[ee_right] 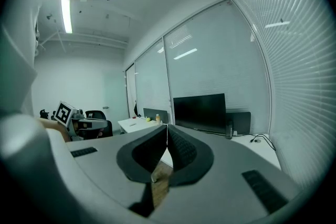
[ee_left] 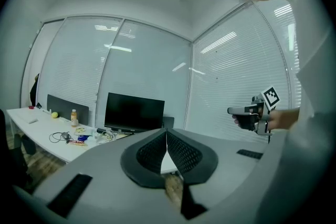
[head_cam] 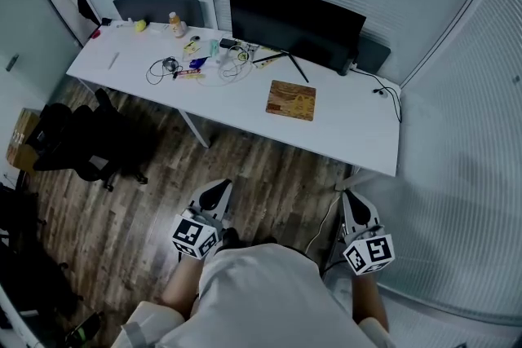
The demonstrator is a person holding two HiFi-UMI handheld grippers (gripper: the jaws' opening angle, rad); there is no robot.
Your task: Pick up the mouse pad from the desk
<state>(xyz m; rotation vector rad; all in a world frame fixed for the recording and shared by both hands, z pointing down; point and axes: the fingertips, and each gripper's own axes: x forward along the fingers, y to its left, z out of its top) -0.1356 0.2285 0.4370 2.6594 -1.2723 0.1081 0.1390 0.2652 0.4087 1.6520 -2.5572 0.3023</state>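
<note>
Hovering short of the desk (head_cam: pixel 359 138), left tool (head_cam: pixel 214 193) and right tool (head_cam: pixel 357 209) are both pressed together and empty — sensible, since the mouse pad (head_cam: pixel 291 100) lies well ahead of them.

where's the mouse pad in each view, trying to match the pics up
Head view: the mouse pad lies flat on the white desk, right of centre, just in front of the black monitor.
Left gripper view: not in it.
Right gripper view: not in it.
Shared landmark: the monitor, left of centre in the left gripper view, right of centre in the right gripper view.
</note>
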